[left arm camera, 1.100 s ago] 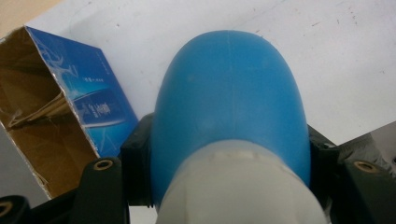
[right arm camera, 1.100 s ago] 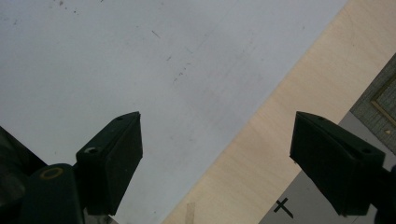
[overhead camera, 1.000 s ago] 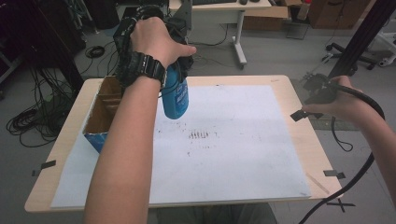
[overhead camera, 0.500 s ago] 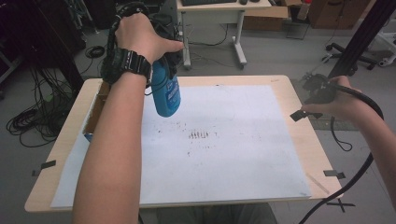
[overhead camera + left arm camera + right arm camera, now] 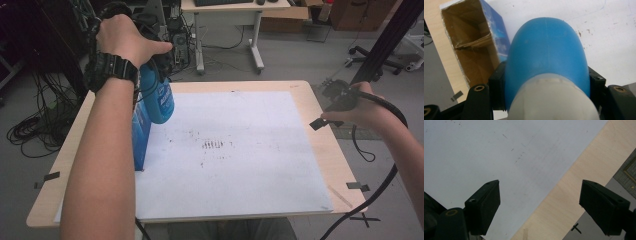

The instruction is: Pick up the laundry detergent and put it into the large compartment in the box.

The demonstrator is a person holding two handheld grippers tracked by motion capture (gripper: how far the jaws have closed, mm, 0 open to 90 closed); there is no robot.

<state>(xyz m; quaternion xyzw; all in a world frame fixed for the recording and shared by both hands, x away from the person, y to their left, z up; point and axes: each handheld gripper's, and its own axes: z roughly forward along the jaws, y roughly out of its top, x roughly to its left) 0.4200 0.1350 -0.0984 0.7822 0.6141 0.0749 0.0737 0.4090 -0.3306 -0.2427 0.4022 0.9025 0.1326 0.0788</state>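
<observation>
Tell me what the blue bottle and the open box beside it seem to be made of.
The bottle looks like matte blue plastic: smooth, with a faint mould seam down its middle. The box looks like cardboard, with a bare brown inside, a rough cut rim and a glossy blue printed outside.

white sheet (image 5: 240,150) bare, open box (image 5: 140,131) blocking left edge

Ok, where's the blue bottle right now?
The blue bottle is clamped in the left claw, held in the air at the table's far-left side in the high view, just above and beside the open blue carton.
</observation>
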